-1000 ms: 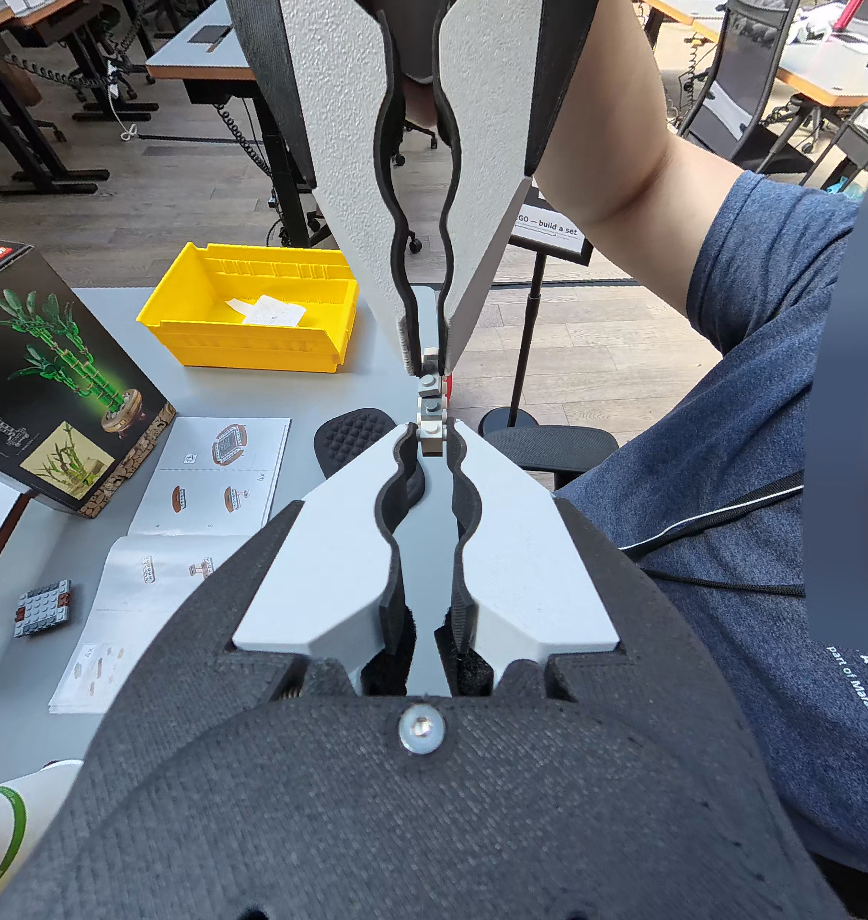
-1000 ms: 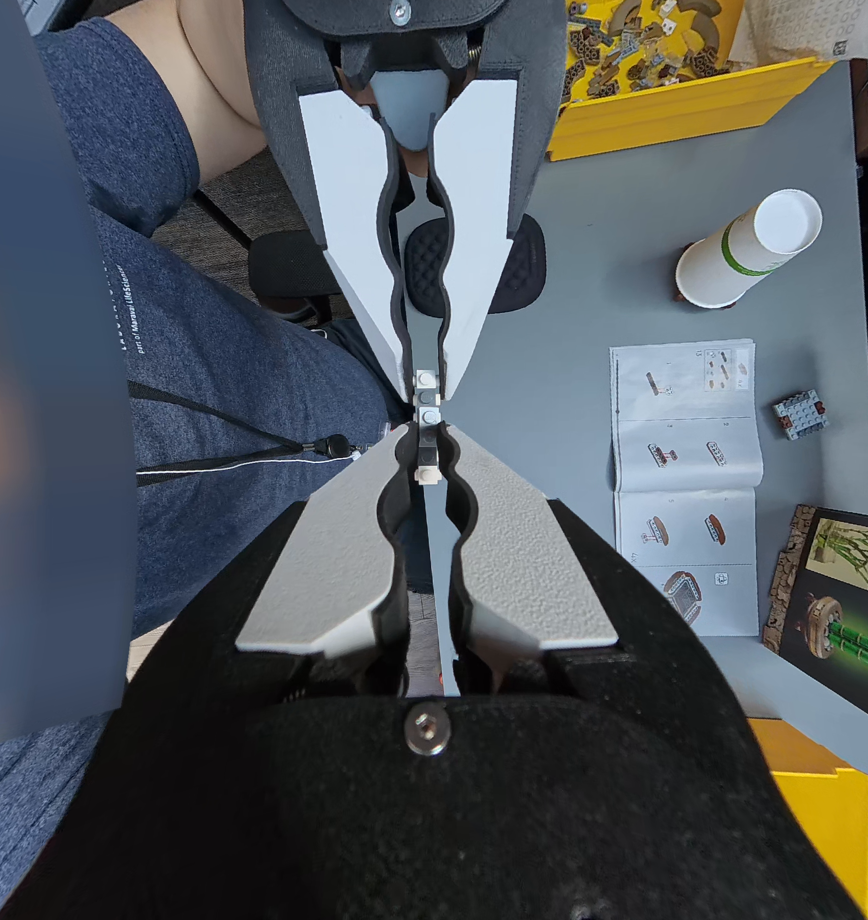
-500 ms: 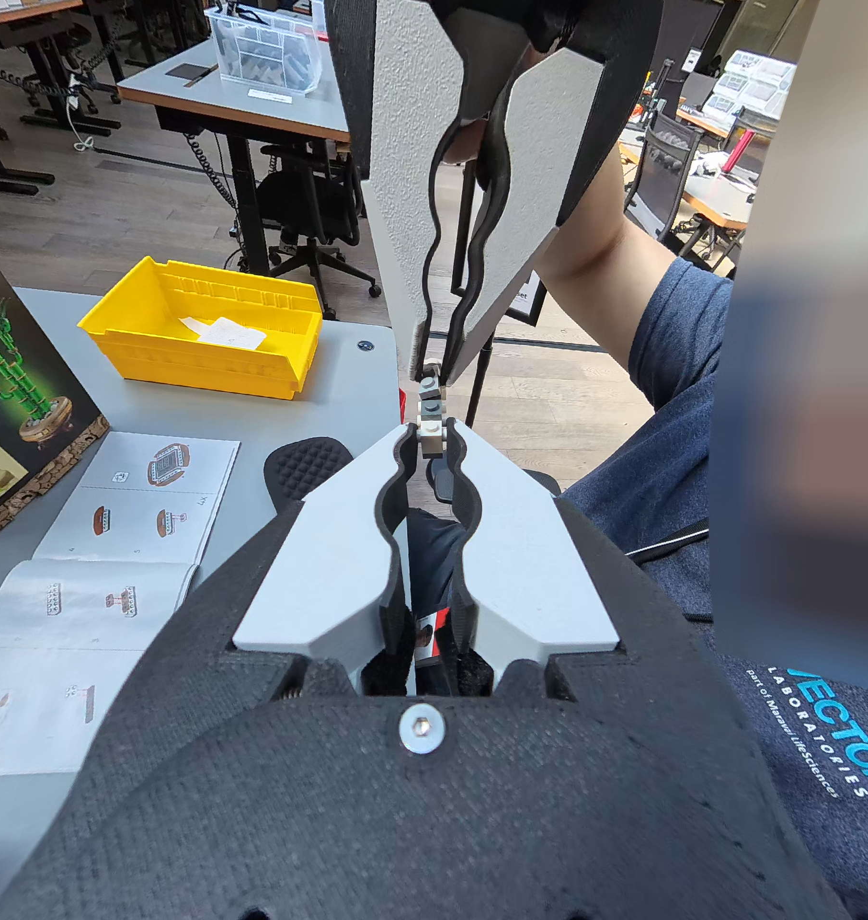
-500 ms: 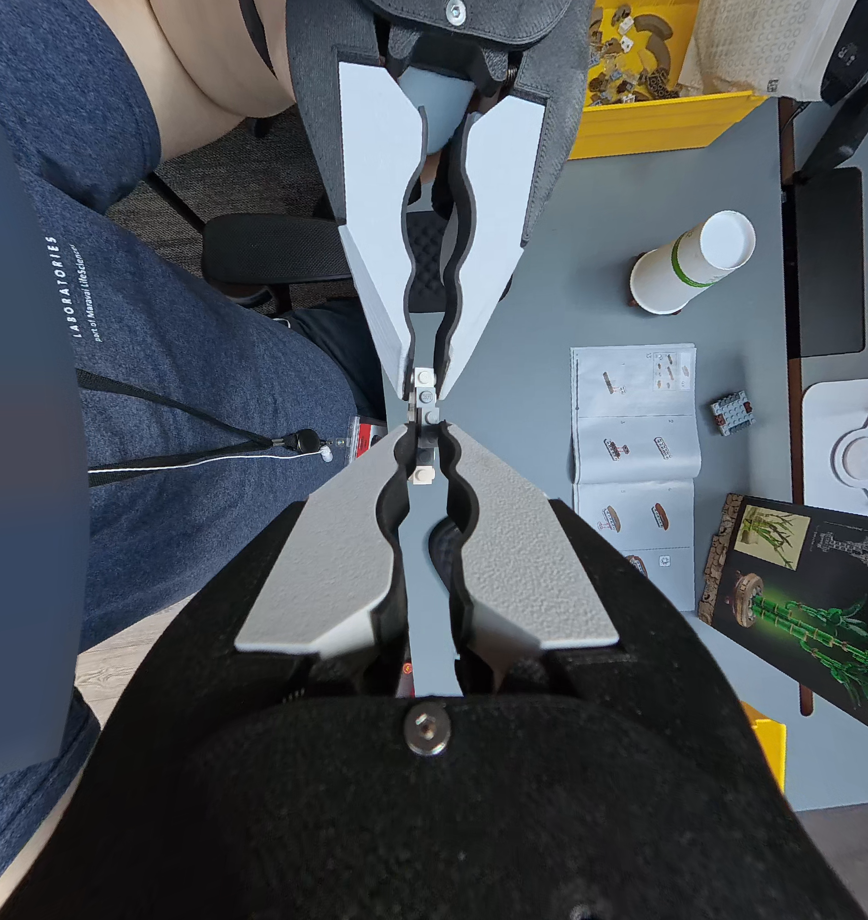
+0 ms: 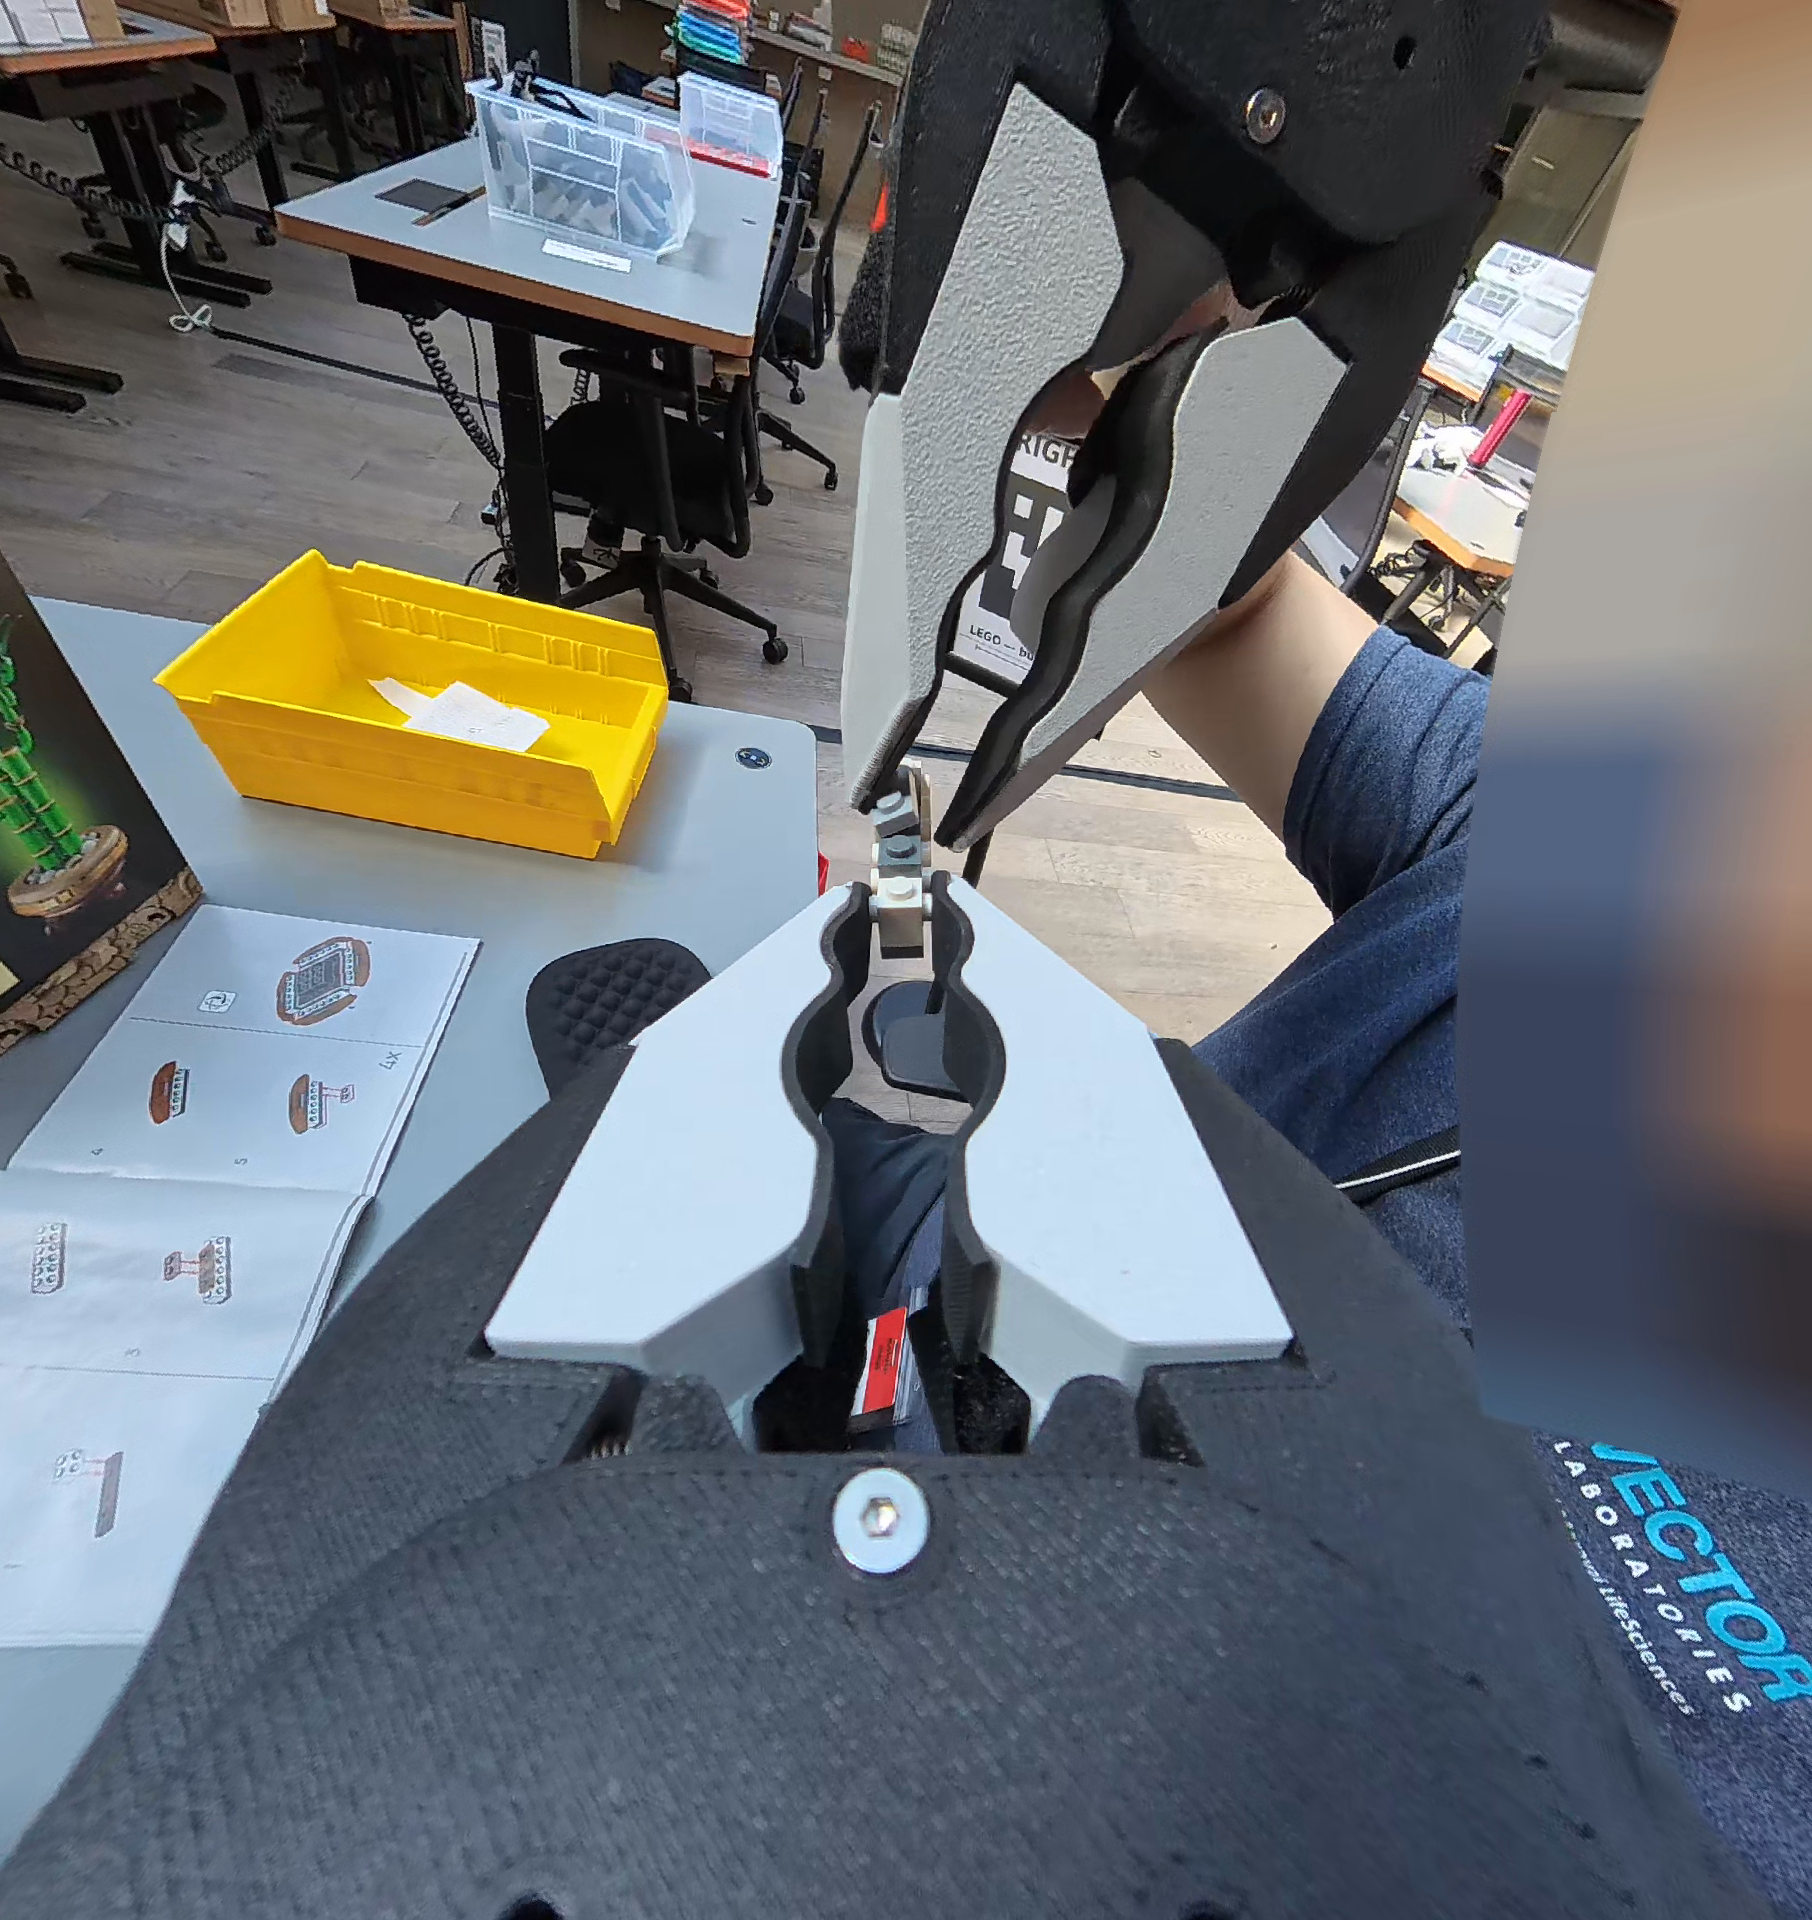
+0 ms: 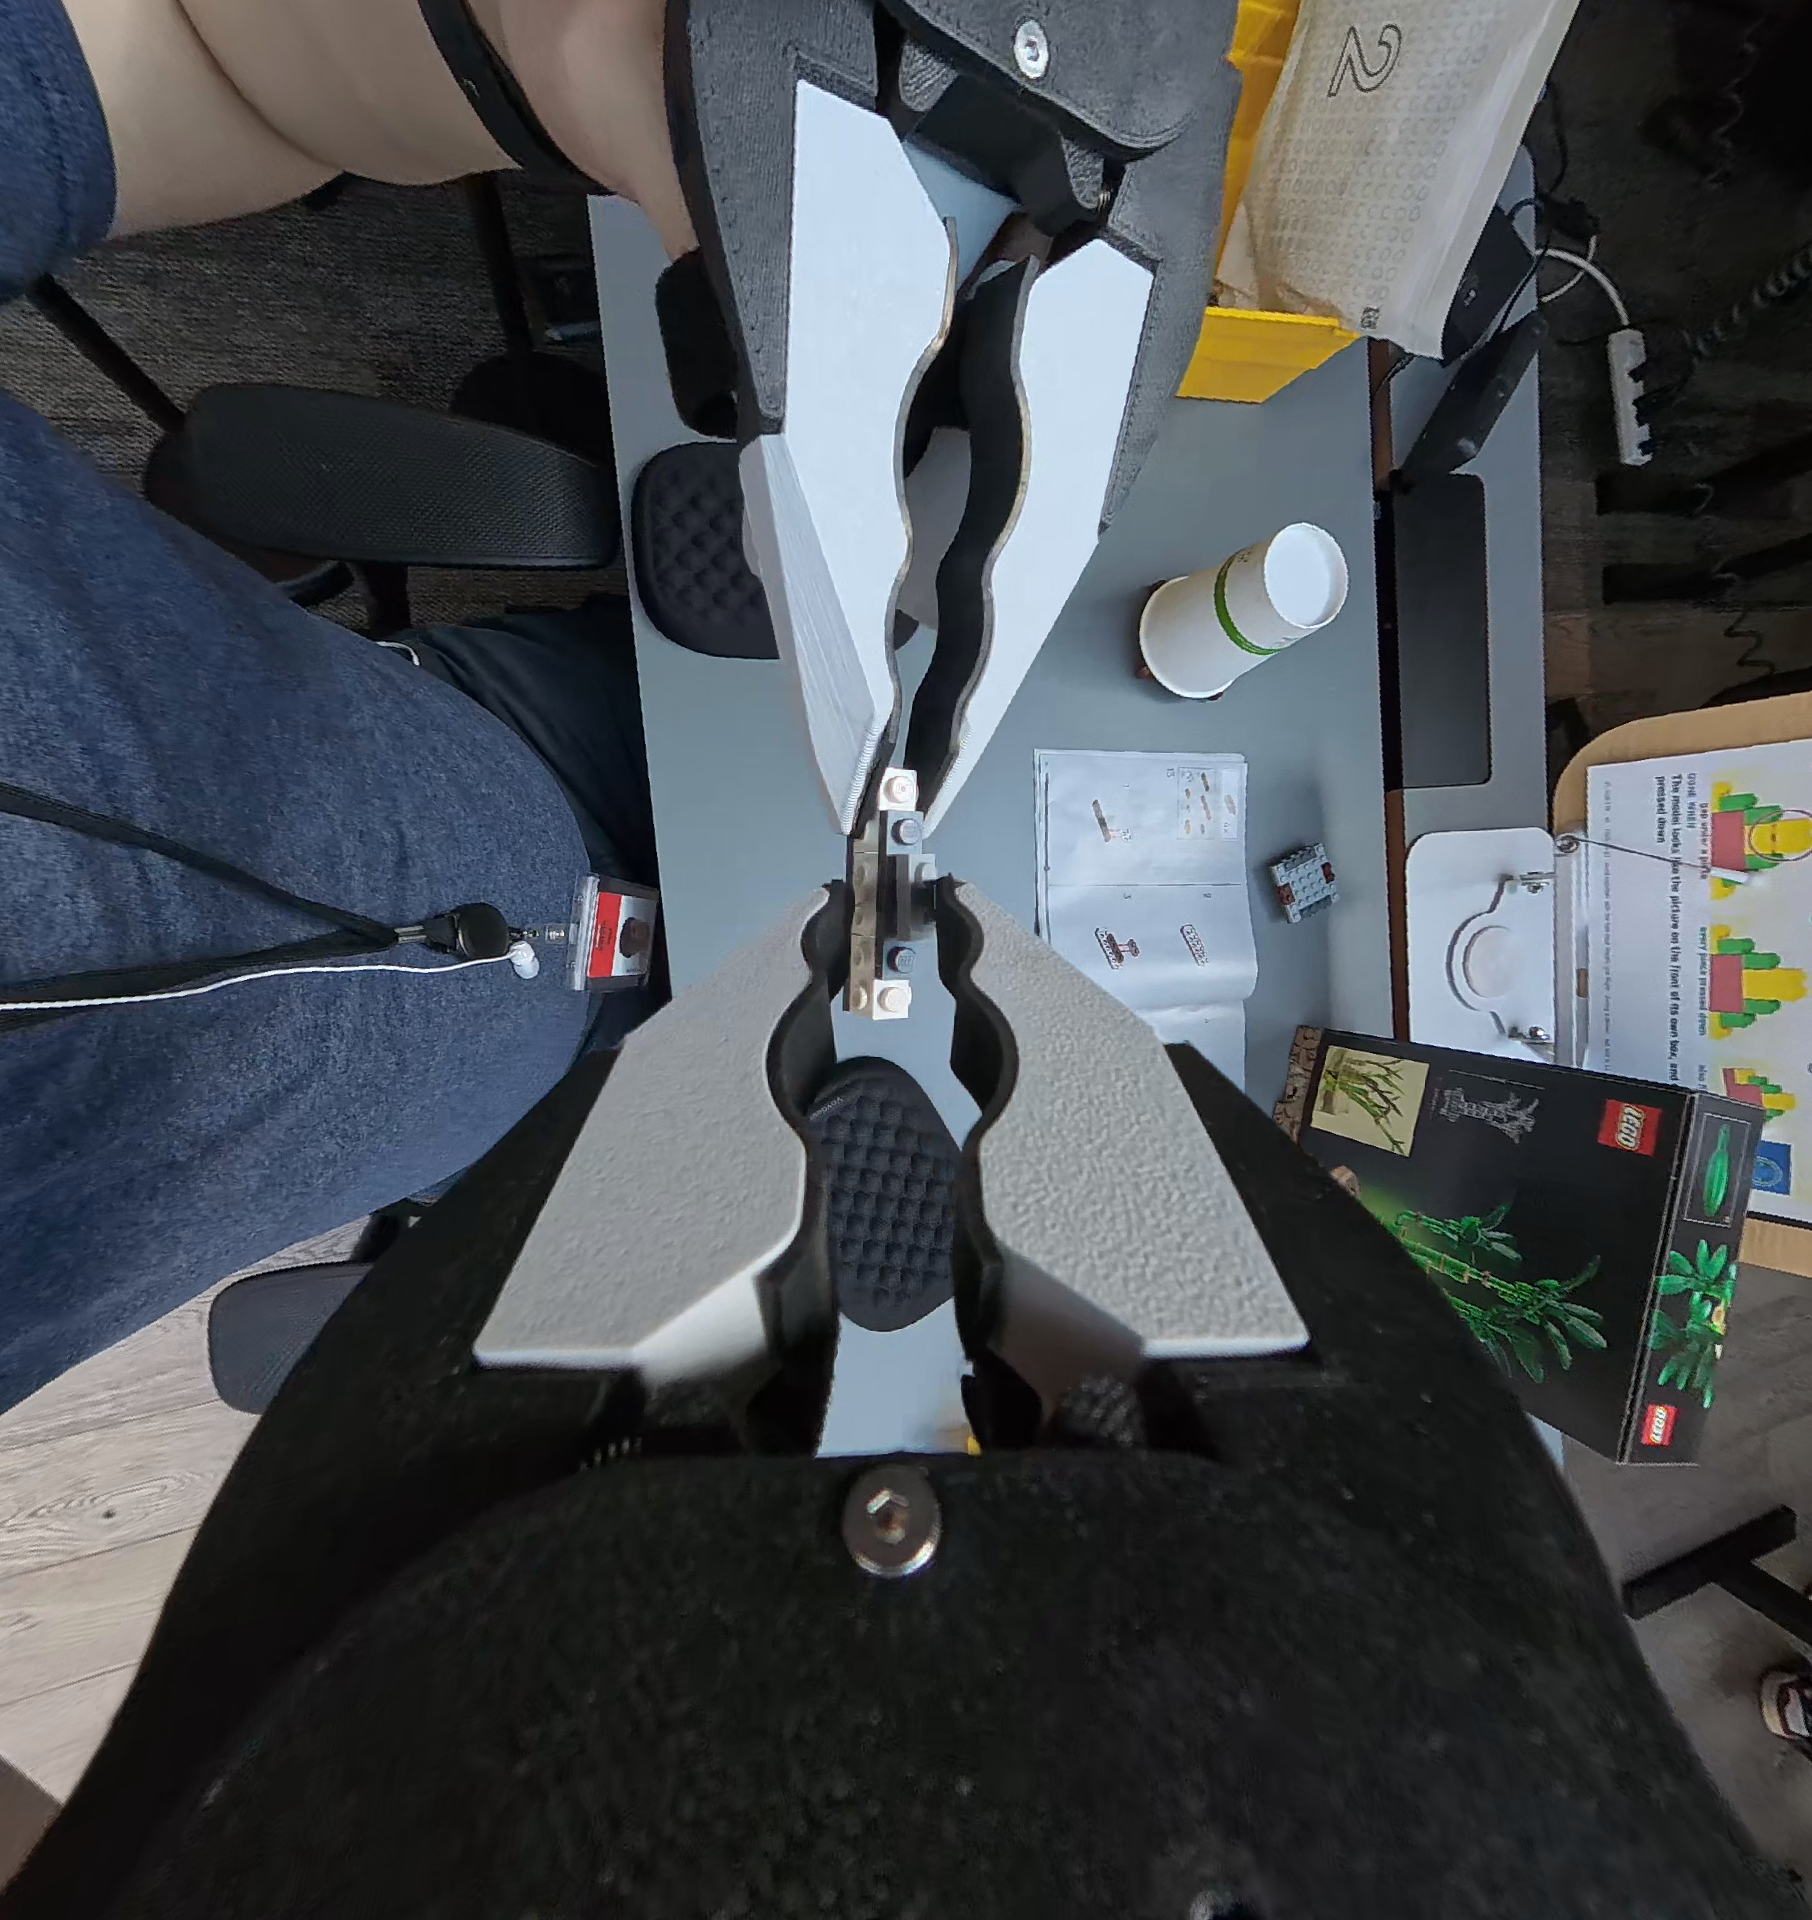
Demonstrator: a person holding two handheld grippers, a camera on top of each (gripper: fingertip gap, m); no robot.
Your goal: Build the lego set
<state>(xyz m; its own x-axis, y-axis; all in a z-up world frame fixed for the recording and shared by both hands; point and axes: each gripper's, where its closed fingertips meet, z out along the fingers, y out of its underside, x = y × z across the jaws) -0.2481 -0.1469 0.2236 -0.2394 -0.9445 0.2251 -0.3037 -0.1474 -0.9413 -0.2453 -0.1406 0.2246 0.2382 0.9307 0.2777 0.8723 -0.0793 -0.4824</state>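
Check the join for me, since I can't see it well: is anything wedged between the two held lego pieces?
Nothing visible. The left gripper and right gripper hold the grey pieces end to end, touching.

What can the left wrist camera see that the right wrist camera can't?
Only the left wrist view shows the open yellow bin holding paper slips. Only the right wrist view shows the paper cup and the small grey brick plate. Both show the left gripper and right gripper pinching the small grey lego assembly, and the instruction booklet.

Glossy yellow plastic bin (image 5: 414,717).
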